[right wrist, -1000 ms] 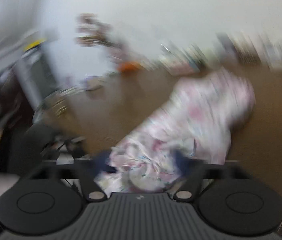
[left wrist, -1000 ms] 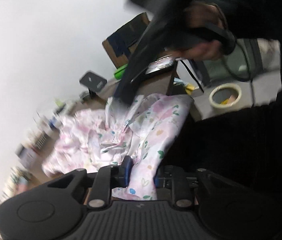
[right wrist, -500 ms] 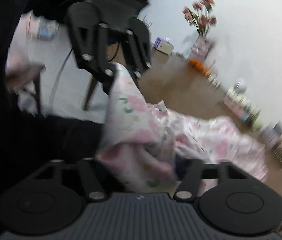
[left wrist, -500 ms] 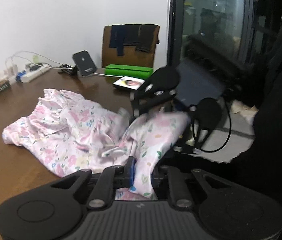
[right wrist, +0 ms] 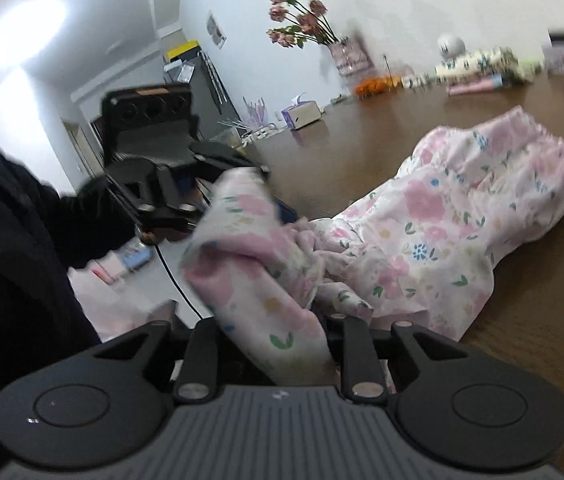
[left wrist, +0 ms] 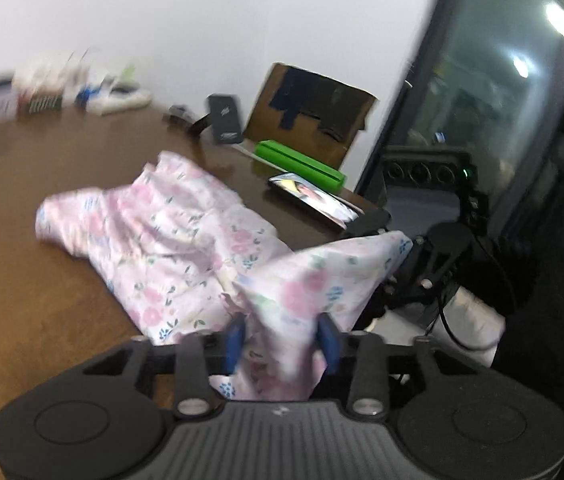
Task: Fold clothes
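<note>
Garment (left wrist: 186, 248) showing pale pink with pink flowers, small blue blossoms, green leaves. Left gripper (left wrist: 282, 338) showing black body, blue finger pads (left wrist: 235, 340). Right gripper (right wrist: 278, 344) showing black body, grey ribbed panel. Table (left wrist: 22, 312) ahead showing brown wood grain. Box (left wrist: 298, 162) beyond garment showing bright green. Sleeve (right wrist: 14, 240) left of right gripper showing black.

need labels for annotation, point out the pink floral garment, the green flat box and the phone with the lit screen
pink floral garment (left wrist: 170, 248): left wrist view, on the bunched cloth lying on the table
green flat box (left wrist: 298, 162): left wrist view, on its top face
phone with the lit screen (left wrist: 314, 196): left wrist view, on the glowing display
</note>
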### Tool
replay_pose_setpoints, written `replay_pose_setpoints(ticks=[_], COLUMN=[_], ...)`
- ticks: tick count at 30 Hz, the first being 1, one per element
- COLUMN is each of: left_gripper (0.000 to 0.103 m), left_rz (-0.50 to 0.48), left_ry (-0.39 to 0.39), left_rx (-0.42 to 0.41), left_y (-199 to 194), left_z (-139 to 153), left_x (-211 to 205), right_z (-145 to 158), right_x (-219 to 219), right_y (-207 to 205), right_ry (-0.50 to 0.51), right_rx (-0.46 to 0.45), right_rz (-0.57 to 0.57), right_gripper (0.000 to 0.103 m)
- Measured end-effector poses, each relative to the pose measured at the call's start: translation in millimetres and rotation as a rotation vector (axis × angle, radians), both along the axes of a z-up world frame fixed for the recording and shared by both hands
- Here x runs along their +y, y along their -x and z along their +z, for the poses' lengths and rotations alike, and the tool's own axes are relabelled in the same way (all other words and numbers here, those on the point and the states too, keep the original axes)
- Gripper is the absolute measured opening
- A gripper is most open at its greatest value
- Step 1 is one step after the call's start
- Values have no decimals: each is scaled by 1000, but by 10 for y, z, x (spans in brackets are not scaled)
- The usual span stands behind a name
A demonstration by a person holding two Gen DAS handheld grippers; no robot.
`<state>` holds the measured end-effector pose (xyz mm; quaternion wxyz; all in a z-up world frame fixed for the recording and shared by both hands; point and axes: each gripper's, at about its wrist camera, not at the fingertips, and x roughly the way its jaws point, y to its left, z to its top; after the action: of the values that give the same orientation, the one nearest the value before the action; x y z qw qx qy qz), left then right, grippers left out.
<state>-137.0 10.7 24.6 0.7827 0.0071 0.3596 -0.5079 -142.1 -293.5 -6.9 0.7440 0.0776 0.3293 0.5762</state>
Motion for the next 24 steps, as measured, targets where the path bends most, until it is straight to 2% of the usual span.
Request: replay_pose_setpoints(ticks=[3,5,6,8,14,15,17,18,19,21,23,24], left_gripper=[25,22,22,21,17,17,17,16,16,16,17,18], left_rz=[68,115,139,179,319,349,393,405,416,431,451,460], left_ry=[77,119,136,163,201,208,208,207,207,200,190,195], left_rx=[102,144,159,184,267,282,313,327,342,366,379,380], left_y=[-175,-267,-310,-406,-772,-828,-946,-999,-1051,-1127,-1167,-1175], left_z=[-3,2,2,-14,-132,-151,-196,-220,-243,-280,-309,-308], left_x=[66,99,106,93,-5,-5,-14,-22,-32,-67,-88,-81], right_z=[16,33,46,71,39,33,22,16,-7,-55,-102,-126], right_x=[-68,-155,-222,-359,-328,-322,-311,-306,-296,-276,-257,-247], right_y=[-156,-223,-226,-231,-303,-315,-339,-351,-338,-309,-281,-267], right_ry=[-55,-98,-135,-209,-191,-188,-182,-178,-181,-187,-192,-195], right_rx=[90,129,134,142,150,151,154,155,162,176,190,197], right_rz=[-39,-99,-134,-202,-402,-435,-502,-535,-550,-579,-608,-622], right_gripper=[22,33,43,45,44,46,57,70,79,78,58,35])
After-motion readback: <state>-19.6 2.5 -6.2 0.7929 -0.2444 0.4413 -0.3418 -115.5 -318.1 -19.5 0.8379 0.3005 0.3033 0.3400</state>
